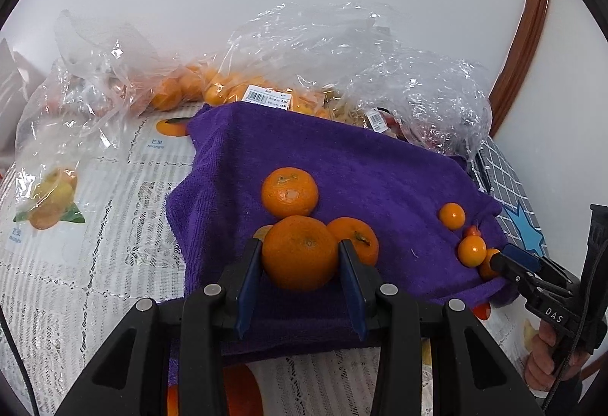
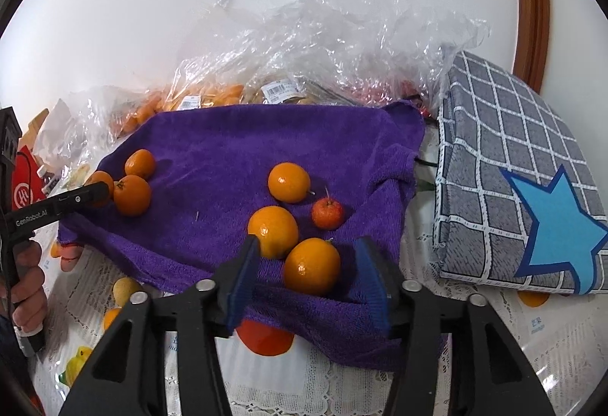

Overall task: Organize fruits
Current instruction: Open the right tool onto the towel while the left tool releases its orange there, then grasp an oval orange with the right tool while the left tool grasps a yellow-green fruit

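The left gripper has its blue pads pressed against both sides of a large tangerine that sits on the purple towel. The right gripper hangs low over the towel's near edge, jaws spread wide around a smooth orange fruit without touching it.

Purple towel, orange tangerines, grey checked, blue-starred cloth, perhaps cushion

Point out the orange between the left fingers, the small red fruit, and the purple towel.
orange (image 1: pixel 300 252), left wrist view, middle of its peel.
small red fruit (image 2: pixel 327 214), right wrist view, centre of its skin.
purple towel (image 2: pixel 235 146), right wrist view, bare patch of cloth.
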`<action>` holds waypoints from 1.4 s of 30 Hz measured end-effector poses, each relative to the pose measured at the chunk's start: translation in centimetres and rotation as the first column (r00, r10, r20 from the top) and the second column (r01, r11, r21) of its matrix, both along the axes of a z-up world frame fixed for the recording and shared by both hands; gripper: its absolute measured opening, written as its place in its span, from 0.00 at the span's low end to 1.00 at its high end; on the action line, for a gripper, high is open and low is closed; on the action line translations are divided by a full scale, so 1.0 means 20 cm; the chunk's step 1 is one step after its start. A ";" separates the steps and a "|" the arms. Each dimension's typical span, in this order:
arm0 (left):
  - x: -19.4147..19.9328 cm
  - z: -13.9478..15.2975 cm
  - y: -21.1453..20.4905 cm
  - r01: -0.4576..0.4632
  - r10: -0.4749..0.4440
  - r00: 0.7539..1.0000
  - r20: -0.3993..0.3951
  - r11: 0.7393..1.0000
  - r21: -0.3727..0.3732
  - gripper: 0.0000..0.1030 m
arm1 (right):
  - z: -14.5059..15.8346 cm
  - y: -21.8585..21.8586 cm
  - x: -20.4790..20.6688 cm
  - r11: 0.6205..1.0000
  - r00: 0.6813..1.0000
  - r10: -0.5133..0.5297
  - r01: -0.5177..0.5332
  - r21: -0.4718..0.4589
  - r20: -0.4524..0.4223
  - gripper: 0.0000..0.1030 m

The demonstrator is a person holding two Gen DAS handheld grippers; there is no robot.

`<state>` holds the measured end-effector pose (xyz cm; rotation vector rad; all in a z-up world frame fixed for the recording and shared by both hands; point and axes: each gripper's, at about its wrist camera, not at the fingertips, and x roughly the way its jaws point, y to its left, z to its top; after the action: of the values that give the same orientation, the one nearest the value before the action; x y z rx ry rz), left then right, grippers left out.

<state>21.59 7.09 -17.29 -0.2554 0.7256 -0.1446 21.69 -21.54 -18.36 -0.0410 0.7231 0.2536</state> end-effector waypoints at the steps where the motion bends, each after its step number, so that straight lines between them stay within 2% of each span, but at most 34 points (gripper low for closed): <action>1: 0.00 0.00 0.00 0.000 0.000 1.000 0.002 1.000 -0.001 0.38 | 0.00 0.00 0.00 1.000 1.000 0.001 -0.001 -0.002 0.005 0.56; 8: -0.02 0.01 -0.02 0.010 -0.010 1.000 0.017 1.000 0.008 0.43 | 0.03 -0.03 -0.02 0.999 0.998 -0.053 0.053 0.006 0.046 0.57; 12: -0.05 0.02 -0.02 0.011 -0.011 0.999 0.036 1.000 0.010 0.43 | 0.05 -0.06 -0.07 0.993 0.992 -0.116 0.115 0.031 0.039 0.52; 15: -0.09 0.04 0.00 0.001 -0.001 0.998 0.056 1.000 0.003 0.45 | 0.08 -0.04 -0.14 0.993 0.993 -0.114 0.113 0.045 0.039 0.51; 19: -0.14 0.06 0.03 -0.013 0.013 0.997 0.074 1.000 -0.002 0.45 | 0.12 0.04 -0.24 0.993 0.991 -0.116 0.116 -0.007 0.067 0.51; 22: -0.20 0.07 0.06 -0.019 0.018 0.996 0.091 1.000 0.005 0.45 | 0.11 0.10 -0.28 0.996 0.996 -0.083 0.083 0.016 0.019 0.49; 24: -0.25 0.08 0.08 -0.028 0.027 0.995 0.101 1.000 0.010 0.45 | 0.09 0.16 -0.30 0.999 0.999 -0.033 0.034 0.033 -0.030 0.42; 33: -0.37 0.06 0.18 -0.043 0.044 0.995 0.085 0.999 -0.013 0.45 | -0.05 0.41 -0.43 0.991 0.986 0.133 -0.129 0.043 -0.097 0.41; 38: -0.41 0.05 0.16 -0.034 0.033 0.996 0.078 0.999 0.009 0.45 | -0.13 0.48 -0.42 0.991 0.982 0.131 -0.132 0.000 -0.133 0.31; 42: -0.43 0.05 0.14 -0.015 0.013 0.996 0.089 1.000 0.027 0.45 | -0.13 0.49 -0.42 0.992 0.984 0.124 -0.128 -0.024 -0.128 0.31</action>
<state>12.96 9.82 -16.39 -0.2259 0.6373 -0.1314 13.26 -11.77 -20.89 -0.1017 0.8519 0.3680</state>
